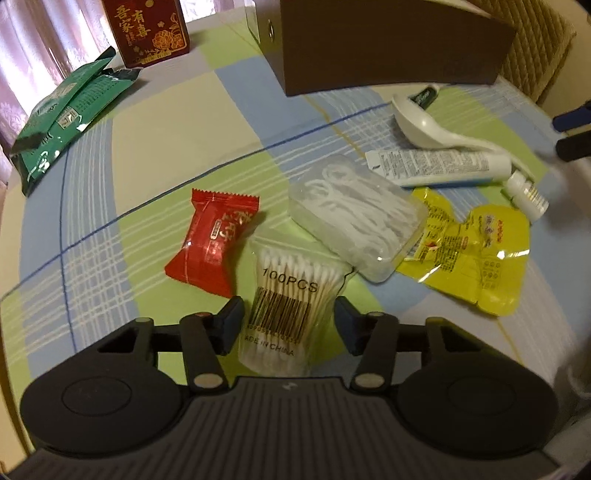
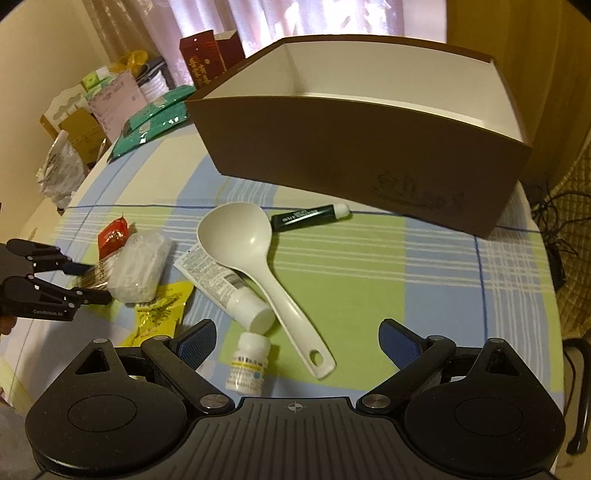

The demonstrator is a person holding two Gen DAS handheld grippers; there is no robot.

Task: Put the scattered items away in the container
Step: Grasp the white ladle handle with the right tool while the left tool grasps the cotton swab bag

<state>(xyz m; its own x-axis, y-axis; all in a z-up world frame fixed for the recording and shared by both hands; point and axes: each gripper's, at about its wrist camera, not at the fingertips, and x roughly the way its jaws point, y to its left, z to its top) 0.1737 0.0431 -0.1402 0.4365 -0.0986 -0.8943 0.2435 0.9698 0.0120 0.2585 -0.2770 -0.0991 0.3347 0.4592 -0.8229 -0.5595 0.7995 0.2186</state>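
Observation:
My left gripper (image 1: pixel 290 321) is open, its pads on either side of a clear cotton swab pack (image 1: pixel 286 295) without pressing it. It also shows in the right wrist view (image 2: pixel 90 282). Beside the pack lie a red candy packet (image 1: pixel 212 240), a clear floss pick box (image 1: pixel 356 218), a yellow sachet (image 1: pixel 472 254), a white tube (image 1: pixel 439 164), a white spoon (image 1: pixel 424 125) and a small white bottle (image 1: pixel 526 192). My right gripper (image 2: pixel 297 343) is open above the bottle (image 2: pixel 247 365) and the spoon handle (image 2: pixel 295 325). The brown box (image 2: pixel 362 158) stands open behind.
A dark green tube (image 2: pixel 310 218) lies by the box's front wall. Green packets (image 1: pixel 62 118) and a red carton (image 1: pixel 147 31) sit at the far left of the checked tablecloth. Clutter (image 2: pixel 92 110) stands off the table's left edge; a wicker chair (image 2: pixel 576 236) is at right.

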